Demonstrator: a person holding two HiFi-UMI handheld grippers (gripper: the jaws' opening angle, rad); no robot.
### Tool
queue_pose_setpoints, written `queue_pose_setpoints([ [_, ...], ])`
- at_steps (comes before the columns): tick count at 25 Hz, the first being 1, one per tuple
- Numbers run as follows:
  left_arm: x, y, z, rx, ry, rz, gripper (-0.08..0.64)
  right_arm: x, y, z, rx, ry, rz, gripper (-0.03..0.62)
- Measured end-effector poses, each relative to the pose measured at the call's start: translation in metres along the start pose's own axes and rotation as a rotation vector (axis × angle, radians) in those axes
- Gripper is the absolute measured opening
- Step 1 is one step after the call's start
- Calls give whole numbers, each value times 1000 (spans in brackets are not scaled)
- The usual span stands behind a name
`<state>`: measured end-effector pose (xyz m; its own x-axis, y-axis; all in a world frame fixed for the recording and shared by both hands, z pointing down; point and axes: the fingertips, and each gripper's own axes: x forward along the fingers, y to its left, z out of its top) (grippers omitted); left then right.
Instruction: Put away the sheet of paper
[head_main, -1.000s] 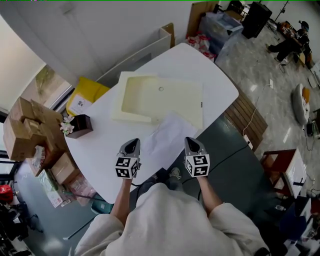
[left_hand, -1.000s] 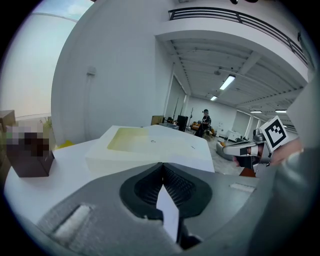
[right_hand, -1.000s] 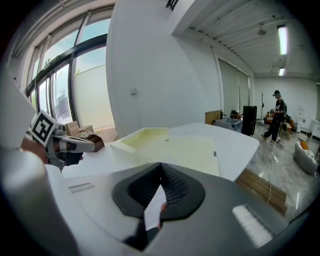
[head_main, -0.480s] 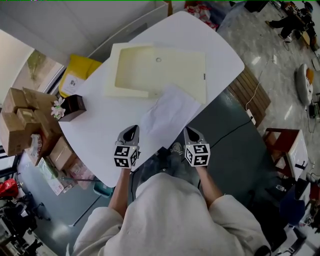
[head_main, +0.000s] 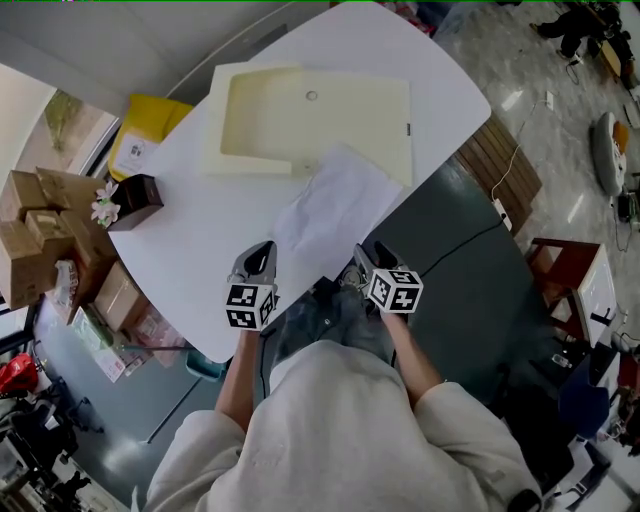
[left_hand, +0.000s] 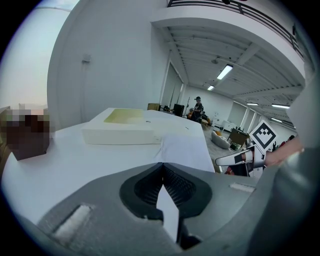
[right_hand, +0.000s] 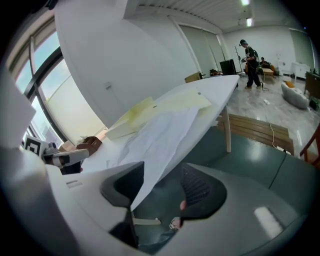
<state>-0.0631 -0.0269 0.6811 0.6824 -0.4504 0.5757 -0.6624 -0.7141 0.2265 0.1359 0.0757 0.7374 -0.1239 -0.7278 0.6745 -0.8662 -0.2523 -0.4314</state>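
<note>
Paper (head_main: 335, 210) overhangs white table (head_main: 200, 250); grey floor (head_main: 450, 265) below.

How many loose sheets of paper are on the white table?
1. The sheet of paper lies at the near edge of the white table, its far end overlapping the cream tray. More sheets could be hidden beneath it.

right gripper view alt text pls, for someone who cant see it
The right gripper is open, its fingers having just been opening, with a corner of the sheet of paper between them. The sheet hangs over the edge of a white table, with a cream tray behind it.
</note>
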Motion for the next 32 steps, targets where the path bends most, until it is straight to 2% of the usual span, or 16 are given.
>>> queue_pose_setpoints([
  [7, -10, 3, -8, 8, 4, 20, 5, 26, -12, 5, 67, -14, -55, 270],
  [13, -15, 4, -10, 13, 2, 30, 5, 39, -21, 8, 121, -10, -89, 270],
  [16, -15, 4, -12, 16, 7, 26, 5, 40, -23, 7, 126, 4, -79, 279],
  [24, -12, 3, -15, 29, 21, 16, 5, 33, -19, 1, 123, 21, -25, 203],
  [27, -10, -1, -14, 37, 25, 8, 5, 28, -17, 0, 129, 15, 0, 142],
  [32, -7, -6, -11, 48, 26, -1, 5, 23, -16, 0, 146, 9, 37, 93],
])
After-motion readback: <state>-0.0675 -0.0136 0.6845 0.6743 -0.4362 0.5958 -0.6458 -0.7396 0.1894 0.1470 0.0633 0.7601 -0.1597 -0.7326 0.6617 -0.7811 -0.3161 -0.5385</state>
